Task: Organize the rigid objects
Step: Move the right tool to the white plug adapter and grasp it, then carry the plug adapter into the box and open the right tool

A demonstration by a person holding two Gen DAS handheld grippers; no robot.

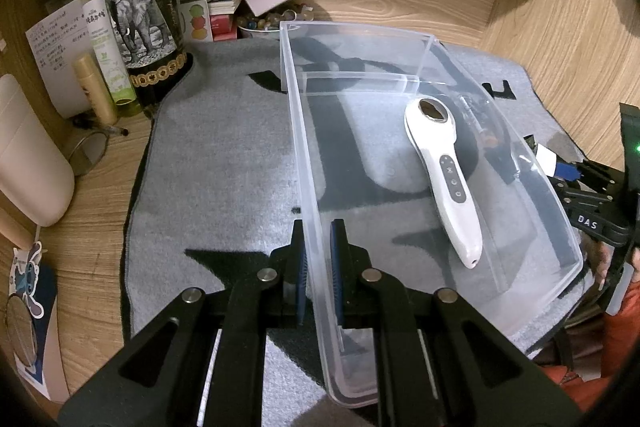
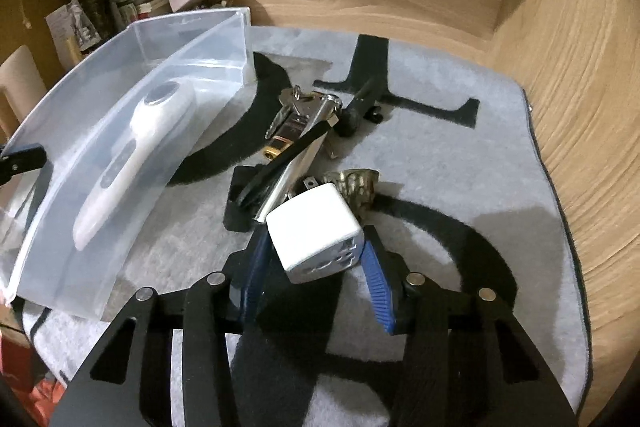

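A clear plastic bin (image 1: pixel 304 131) stands on the grey mat. My left gripper (image 1: pixel 319 251) is shut on the bin's left wall, one finger inside and one outside. A white handheld device (image 1: pixel 444 175) lies in the bin; it also shows in the right wrist view (image 2: pixel 132 155), where the bin (image 2: pixel 80 99) is at the left. My right gripper (image 2: pixel 316 247) is shut on a white cube charger (image 2: pixel 316 231) and holds it just above the mat. Behind it lies a pile of a metal clip, a black strip and a small brass piece (image 2: pixel 356 187).
A dark wine bottle (image 1: pixel 140 7), a green spray bottle (image 1: pixel 104 39), a gold tube (image 1: pixel 94 87), papers and a bowl of beads (image 1: pixel 264 23) crowd the back left. Wooden walls close the back and right. A white rounded case (image 1: pixel 28 155) sits at the left.
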